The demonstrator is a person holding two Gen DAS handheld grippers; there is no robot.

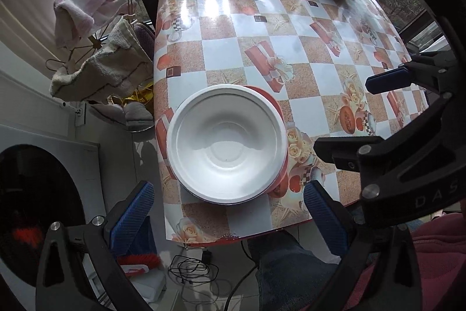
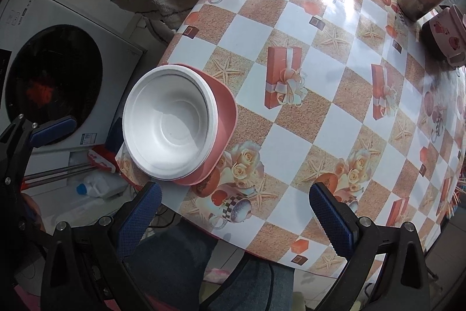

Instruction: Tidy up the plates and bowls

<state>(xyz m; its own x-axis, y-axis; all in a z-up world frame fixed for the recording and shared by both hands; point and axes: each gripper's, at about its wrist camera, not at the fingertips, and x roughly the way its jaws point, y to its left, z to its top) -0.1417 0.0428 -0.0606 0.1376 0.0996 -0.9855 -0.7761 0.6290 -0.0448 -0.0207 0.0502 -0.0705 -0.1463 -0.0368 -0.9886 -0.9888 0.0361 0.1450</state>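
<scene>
White bowls (image 1: 227, 142), several nested; one pink plate (image 2: 224, 110) beneath.

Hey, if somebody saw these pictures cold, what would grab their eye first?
Probably the stack of white bowls sitting on a pink plate near the table's near-left corner. Next, the loud checkered tablecloth with gift boxes and roses. Both the left gripper and right gripper hover with jaws wide apart, holding nothing.
</scene>
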